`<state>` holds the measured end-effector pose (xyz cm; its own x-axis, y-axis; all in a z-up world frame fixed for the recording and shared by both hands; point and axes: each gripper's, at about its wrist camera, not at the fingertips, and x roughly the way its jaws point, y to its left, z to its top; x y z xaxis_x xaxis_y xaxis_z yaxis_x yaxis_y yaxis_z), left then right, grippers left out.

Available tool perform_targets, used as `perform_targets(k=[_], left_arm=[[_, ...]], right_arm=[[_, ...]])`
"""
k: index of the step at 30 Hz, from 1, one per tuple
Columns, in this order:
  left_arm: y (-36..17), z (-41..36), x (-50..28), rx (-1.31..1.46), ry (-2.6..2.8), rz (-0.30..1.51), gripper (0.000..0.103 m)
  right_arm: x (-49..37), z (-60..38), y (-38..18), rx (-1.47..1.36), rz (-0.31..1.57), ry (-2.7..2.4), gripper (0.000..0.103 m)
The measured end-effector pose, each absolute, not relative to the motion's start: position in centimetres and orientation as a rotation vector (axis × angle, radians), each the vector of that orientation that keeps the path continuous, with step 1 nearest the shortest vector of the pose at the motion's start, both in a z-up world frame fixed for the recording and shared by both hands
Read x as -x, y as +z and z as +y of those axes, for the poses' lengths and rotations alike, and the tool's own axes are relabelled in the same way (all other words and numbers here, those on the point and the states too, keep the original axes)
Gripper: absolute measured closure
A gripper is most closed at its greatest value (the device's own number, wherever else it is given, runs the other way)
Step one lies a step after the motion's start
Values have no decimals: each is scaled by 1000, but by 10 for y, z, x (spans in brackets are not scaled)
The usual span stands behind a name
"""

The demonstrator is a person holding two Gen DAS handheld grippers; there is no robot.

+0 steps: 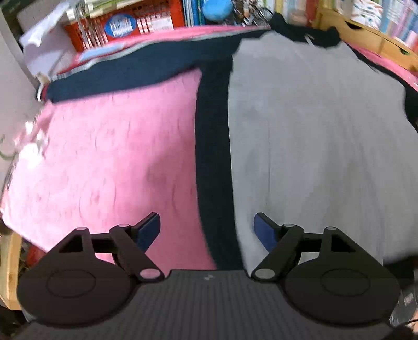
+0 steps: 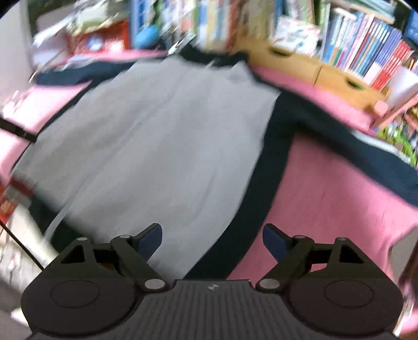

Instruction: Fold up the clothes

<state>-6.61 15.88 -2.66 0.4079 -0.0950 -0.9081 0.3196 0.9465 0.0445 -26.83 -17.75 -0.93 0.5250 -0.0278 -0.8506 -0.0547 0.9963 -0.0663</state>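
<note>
**Grey-and-navy top lies flat, both grippers above it with nothing held**

Biggest thing first: the pink blanket [image 1: 104, 157] covers the whole working surface, running from nine o'clock round to three o'clock in both wrist views. Spread flat on it is the garment [image 1: 313, 143], a grey body with navy sleeves and navy side panels, neckline up at twelve o'clock, hem down toward six. In the left wrist view its left sleeve [image 1: 130, 70] stretches out toward ten o'clock across the pink; in the right wrist view the right sleeve [image 2: 352, 146] reaches away to three o'clock.

Behind the blanket, at twelve to two o'clock, a bookshelf [image 2: 365, 47] packed with colourful spines, and a wooden box [image 2: 326, 70] just in front of it. At eleven o'clock in the left view, a red crate [image 1: 125, 23]. Everything is smeared by motion blur, the right view worst.

Now the tools. The left gripper [image 1: 206, 230] sits at six o'clock, jaws spread wide, over the navy side stripe, nothing between the blue pads [image 1: 149, 232]. The right gripper [image 2: 211, 238] likewise, jaws spread, over the grey-to-navy edge on the other side, pads [image 2: 274, 243] clear of the cloth.
</note>
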Motion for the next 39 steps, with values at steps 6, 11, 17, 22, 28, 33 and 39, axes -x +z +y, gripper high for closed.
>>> perform_targets(k=[6, 11, 17, 22, 28, 33, 39], left_arm=[[-33, 173, 110, -275, -436, 1128, 19], [-47, 153, 121, -408, -534, 1048, 19], [-46, 152, 110, -469, -466, 944, 15], [-45, 184, 87, -487, -234, 997, 44], [-7, 219, 70, -334, -290, 1011, 44], [34, 180, 53, -259, -451, 890, 34], [25, 87, 15, -218, -591, 833, 34]], right_arm=[[309, -118, -17, 277, 1025, -35, 12], [302, -114, -28, 342, 952, -220, 21], [296, -134, -3, 272, 846, -426, 44], [318, -136, -3, 323, 875, -491, 64], [332, -144, -9, 136, 1091, -304, 65], [322, -153, 28, -76, 1111, -39, 52], [214, -200, 51, -31, 842, -159, 47]])
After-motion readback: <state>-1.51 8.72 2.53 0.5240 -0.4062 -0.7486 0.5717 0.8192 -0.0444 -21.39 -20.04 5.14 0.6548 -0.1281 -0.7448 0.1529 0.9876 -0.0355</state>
